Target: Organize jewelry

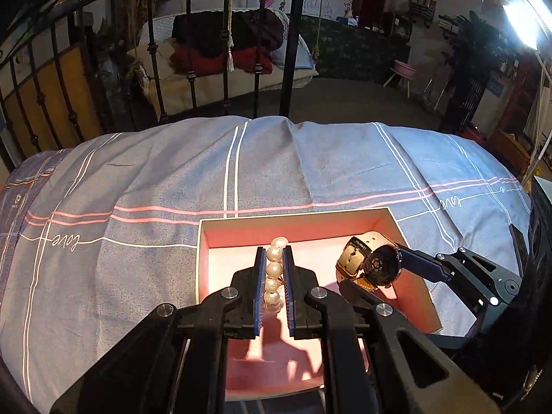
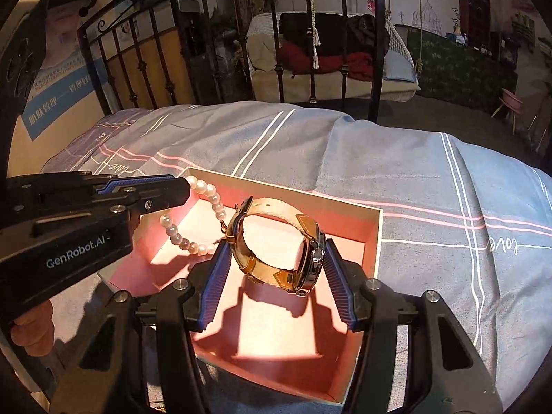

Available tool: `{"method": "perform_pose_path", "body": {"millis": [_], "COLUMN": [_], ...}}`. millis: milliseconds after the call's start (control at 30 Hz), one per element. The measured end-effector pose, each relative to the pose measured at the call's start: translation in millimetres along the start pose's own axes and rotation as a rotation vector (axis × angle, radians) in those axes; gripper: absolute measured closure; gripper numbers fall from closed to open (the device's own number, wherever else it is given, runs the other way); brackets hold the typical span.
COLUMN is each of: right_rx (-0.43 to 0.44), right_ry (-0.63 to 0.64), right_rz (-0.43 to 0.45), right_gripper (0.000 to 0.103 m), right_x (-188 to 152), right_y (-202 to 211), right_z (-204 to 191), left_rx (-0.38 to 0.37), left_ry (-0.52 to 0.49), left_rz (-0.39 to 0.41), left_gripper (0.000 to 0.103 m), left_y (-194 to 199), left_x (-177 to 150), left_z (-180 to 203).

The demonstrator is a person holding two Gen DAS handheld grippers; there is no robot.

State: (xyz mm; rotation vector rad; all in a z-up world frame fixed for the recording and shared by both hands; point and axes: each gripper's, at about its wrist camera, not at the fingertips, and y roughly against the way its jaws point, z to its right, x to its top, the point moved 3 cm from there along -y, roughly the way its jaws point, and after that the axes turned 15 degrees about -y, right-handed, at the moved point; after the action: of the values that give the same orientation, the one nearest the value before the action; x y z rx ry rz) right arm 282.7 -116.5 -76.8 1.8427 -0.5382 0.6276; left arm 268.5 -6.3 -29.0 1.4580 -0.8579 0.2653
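Nearest the left wrist camera, the left gripper [image 1: 274, 276] is clamped on a pearl bracelet [image 1: 274, 270]: a row of pearls sits pinched between its blue pads, with a couple more showing beyond the fingertips. In the right wrist view the same gripper [image 2: 188, 189] enters from the left, and the bracelet [image 2: 193, 220] hangs from its tip in a loop over the box's inside; whether the lowest pearls touch the floor of the box is hard to tell from this angle.

The right gripper [image 2: 276, 258] holds a watch [image 2: 276, 241] across its width, its jaws about half spread. One blue pad presses the tan strap near the buckle, the other presses the metal case. The strap is closed into a ring standing on edge, above the box's pink floor. From the left wrist camera, the right gripper [image 1: 379, 276] comes in from the right side, and the watch [image 1: 369, 262] shows its round dark case back and a buckle.

Under both grippers lies an open shallow box [image 1: 390, 220] with a pink lining and pale rim [image 2: 377, 227], resting on a bed covered by a grey-blue sheet [image 1: 172, 172] with white and pink stripes and the word "love" printed on it.

Farther off, a black metal bed frame [image 1: 224, 34] rises past the end of the mattress. Behind it are a hanging seat piled with dark and red fabric [image 1: 220, 55], and a pink stool [image 1: 403, 69].
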Motion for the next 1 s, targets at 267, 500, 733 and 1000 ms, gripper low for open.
{"method": "perform_pose_path", "body": {"millis": [267, 500, 733, 1000], "right_rx": [-0.028, -0.072, -0.057, -0.03], "right_ry": [0.033, 0.11, 0.078, -0.003], "right_rz": [-0.034, 0.054, 0.2, 0.139], "right_gripper": [0.047, 0.016, 0.013, 0.011], "right_x": [-9.0, -13.0, -26.9, -88.9], "right_y": [-14.0, 9.2, 78.5, 111.8], "right_z": [0.3, -7.3, 0.9, 23.1], "left_rx": [0.012, 0.045, 0.05, -0.035], "left_ry": [-0.005, -0.005, 0.06, 0.092], "left_rz": [-0.031, 0.038, 0.159, 0.081], "left_gripper": [0.093, 0.035, 0.008, 0.007], "left_y": [-13.4, 6.9, 64.8, 79.6], "left_x": [-4.9, -3.4, -19.7, -94.6], "left_z": [-1.6, -3.2, -7.9, 10.0]}}
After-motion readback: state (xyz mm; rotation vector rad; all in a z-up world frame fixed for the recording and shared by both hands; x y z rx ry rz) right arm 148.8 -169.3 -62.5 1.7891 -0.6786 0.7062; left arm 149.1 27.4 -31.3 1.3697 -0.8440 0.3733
